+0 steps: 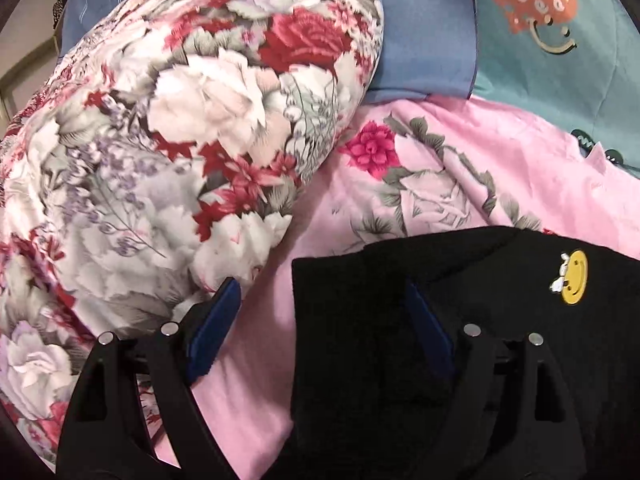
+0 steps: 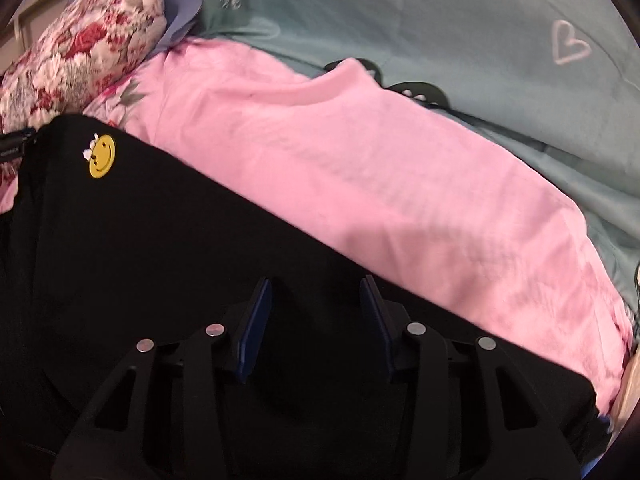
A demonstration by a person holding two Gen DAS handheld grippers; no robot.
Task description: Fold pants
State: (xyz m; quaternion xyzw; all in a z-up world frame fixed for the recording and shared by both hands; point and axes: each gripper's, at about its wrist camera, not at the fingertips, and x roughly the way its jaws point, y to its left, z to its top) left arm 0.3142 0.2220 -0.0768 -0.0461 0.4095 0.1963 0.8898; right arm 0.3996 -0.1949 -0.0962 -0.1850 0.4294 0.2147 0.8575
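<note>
- pants (image 2: 168, 240): plain black, no pattern
- patch (image 2: 101, 155) on pants: yellow smiley face, small white figure at its edge
- sheet (image 2: 360, 184) under pants: pink, mostly plain; red-pink flower with grey-green leaves printed toward the bed's left side
- rolled quilt (image 1: 160, 140): white ground, dense red, pink and white roses, grey leaves, lilac sprigs
- bedspread (image 2: 440, 20): teal, white outline heart, orange print with white marks
- pillow (image 1: 424, 28): plain slate blue
- left gripper (image 1: 320, 320): black frame, blue pads, silver pins
- right gripper (image 2: 316, 320): same colours

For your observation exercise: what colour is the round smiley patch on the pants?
Yellow smiley patch; clearest in the left wrist view.
</note>
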